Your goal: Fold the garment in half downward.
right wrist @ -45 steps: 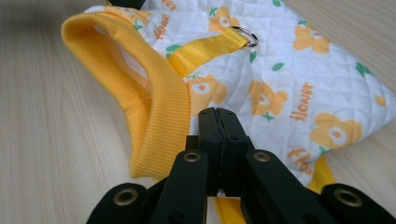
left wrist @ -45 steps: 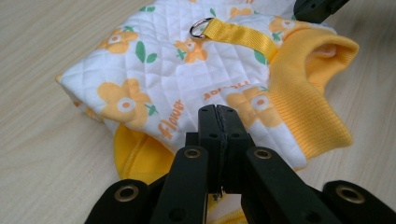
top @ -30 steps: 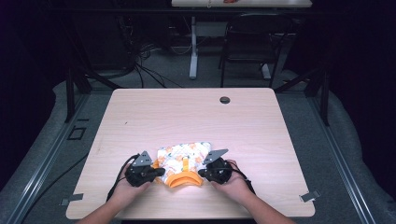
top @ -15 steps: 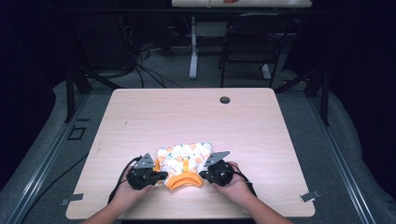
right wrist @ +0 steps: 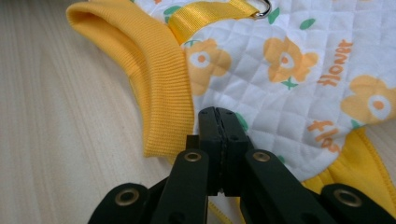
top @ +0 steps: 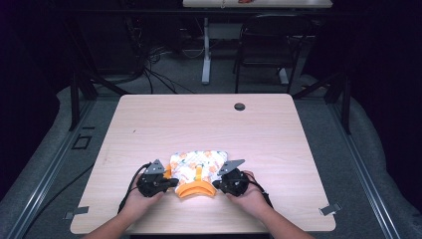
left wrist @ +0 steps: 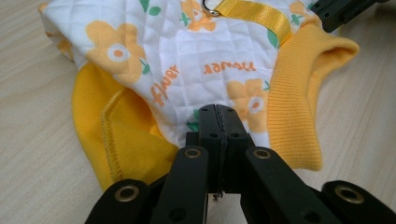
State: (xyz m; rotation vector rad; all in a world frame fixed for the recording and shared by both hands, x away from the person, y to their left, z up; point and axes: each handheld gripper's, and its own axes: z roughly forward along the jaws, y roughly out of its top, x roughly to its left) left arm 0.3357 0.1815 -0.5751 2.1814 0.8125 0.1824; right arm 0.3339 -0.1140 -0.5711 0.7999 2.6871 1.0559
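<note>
Both pairs of jaws are pressed together, each pinching the garment [top: 198, 169]: left gripper [top: 169, 182] and right gripper [top: 216, 184] at its near corners. White quilted cloth with orange flowers, yellow ribbed collar [top: 196, 190], lying near the table's [top: 278, 134] front edge.

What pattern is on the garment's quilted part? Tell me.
White quilted part with orange flowers, green leaves and "flower" lettering; clearest in the left gripper view.

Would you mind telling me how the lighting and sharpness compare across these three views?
High view: the table is brightly lit, the surroundings nearly black, detail soft. Left gripper view: the garment is evenly lit and sharp. Right gripper view: its print is sharp, with no glare.
</note>
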